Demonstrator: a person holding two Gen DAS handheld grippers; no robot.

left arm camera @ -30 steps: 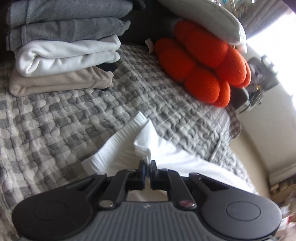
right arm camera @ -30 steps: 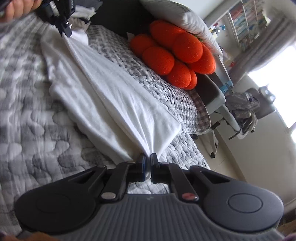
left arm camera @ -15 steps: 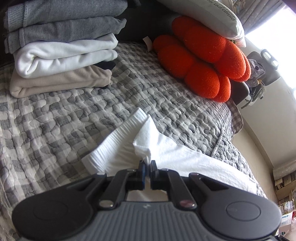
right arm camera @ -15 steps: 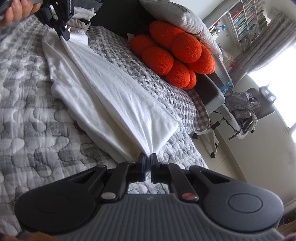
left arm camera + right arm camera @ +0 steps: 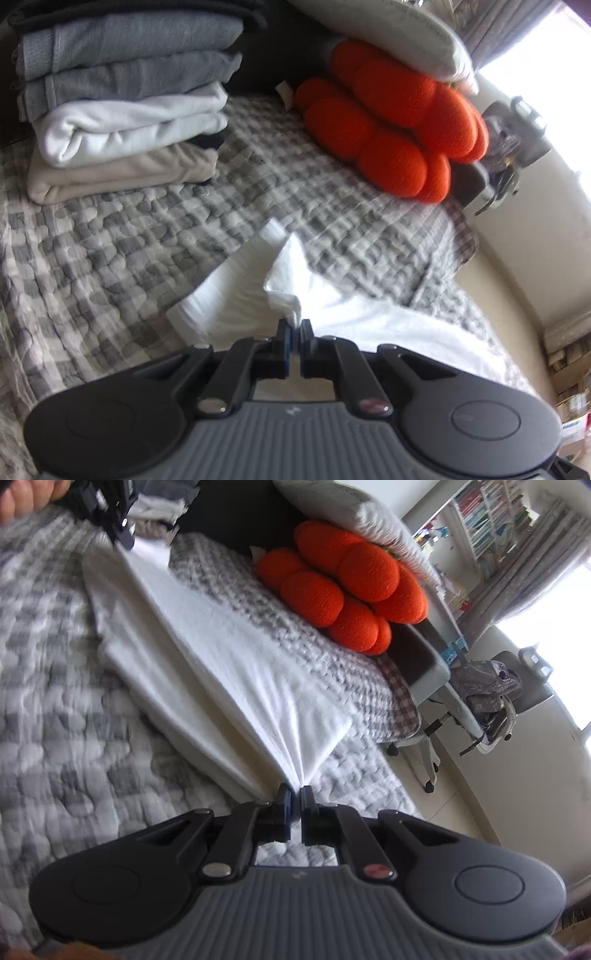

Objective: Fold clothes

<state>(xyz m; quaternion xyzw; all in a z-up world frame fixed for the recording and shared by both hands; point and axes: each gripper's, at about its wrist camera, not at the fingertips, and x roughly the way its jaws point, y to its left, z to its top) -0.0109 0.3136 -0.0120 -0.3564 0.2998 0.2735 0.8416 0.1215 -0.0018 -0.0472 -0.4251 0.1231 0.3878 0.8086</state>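
Both the left gripper [image 5: 294,326] and right gripper [image 5: 294,794] fingers clench opposite ends of a white garment [image 5: 207,642], partly folded lengthwise, mid-frame on the bed [image 5: 55,716]; a folded stack [image 5: 122,103] sits upper left.

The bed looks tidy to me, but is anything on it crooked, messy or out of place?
Nothing stands out. The folded stack sits neatly on the quilt. The white garment is stretched between the left gripper and right gripper, mid-fold rather than messy. The orange cushion rests under a pillow.

white garment [image 5: 236,657]: soft matt cloth | quilt [image 5: 110,251]: puffy stitched fabric
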